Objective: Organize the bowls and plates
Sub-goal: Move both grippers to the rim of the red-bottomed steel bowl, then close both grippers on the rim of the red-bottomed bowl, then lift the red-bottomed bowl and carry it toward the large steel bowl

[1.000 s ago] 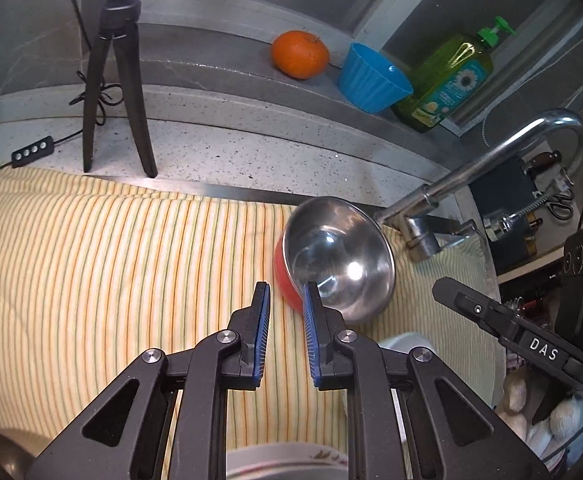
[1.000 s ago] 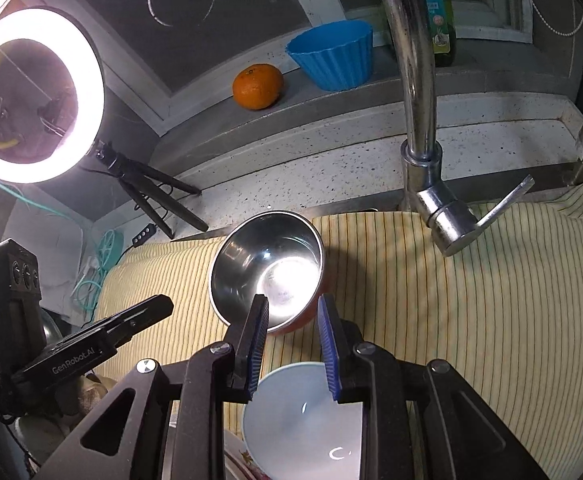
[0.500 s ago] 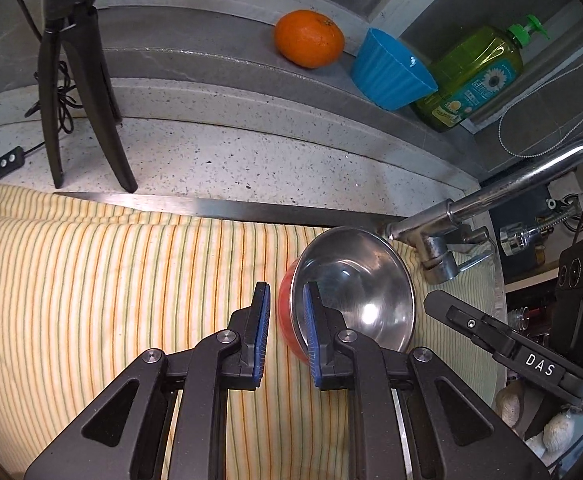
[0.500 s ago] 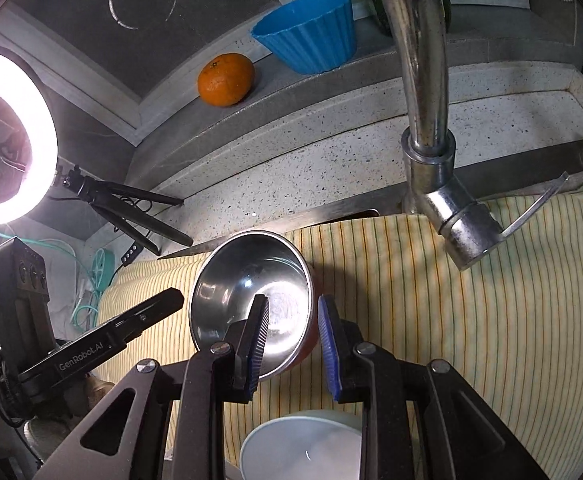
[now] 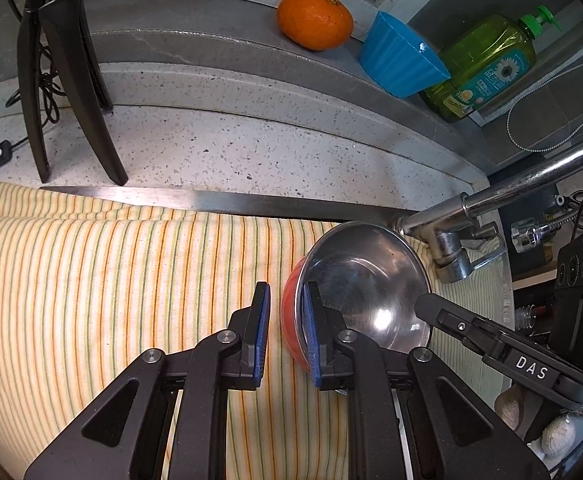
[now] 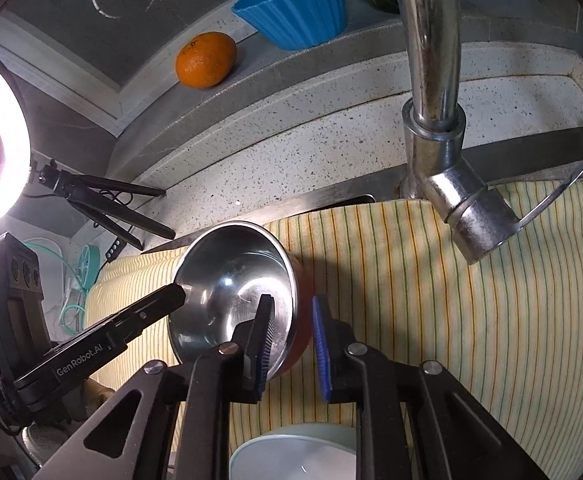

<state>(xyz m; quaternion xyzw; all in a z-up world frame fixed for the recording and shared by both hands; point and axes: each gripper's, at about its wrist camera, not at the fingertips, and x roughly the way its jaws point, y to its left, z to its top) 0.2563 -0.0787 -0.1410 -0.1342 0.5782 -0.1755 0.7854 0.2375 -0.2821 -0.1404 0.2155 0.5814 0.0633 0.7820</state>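
A steel bowl (image 5: 365,280) sits nested in a red bowl (image 5: 291,312) on the striped cloth (image 5: 111,280). My left gripper (image 5: 285,312) is open, with the bowls' left rim between its blue pads. My right gripper (image 6: 291,330) is open too, its pads either side of the same bowls' right rim; the steel bowl (image 6: 231,288) and the red bowl (image 6: 301,336) show there. Neither pair of pads visibly presses the rim. A white bowl (image 6: 291,456) lies below my right gripper.
A chrome tap (image 6: 435,100) stands just right of the bowls. On the ledge behind are an orange (image 5: 314,19), a blue ribbed cup (image 5: 397,64) and a green soap bottle (image 5: 487,72). A black tripod (image 5: 63,80) stands at the back left.
Both grippers have moved forward to the stacked bowls, so that each now straddles the rim from its own side. The white bowl has slid lower in the right wrist view.
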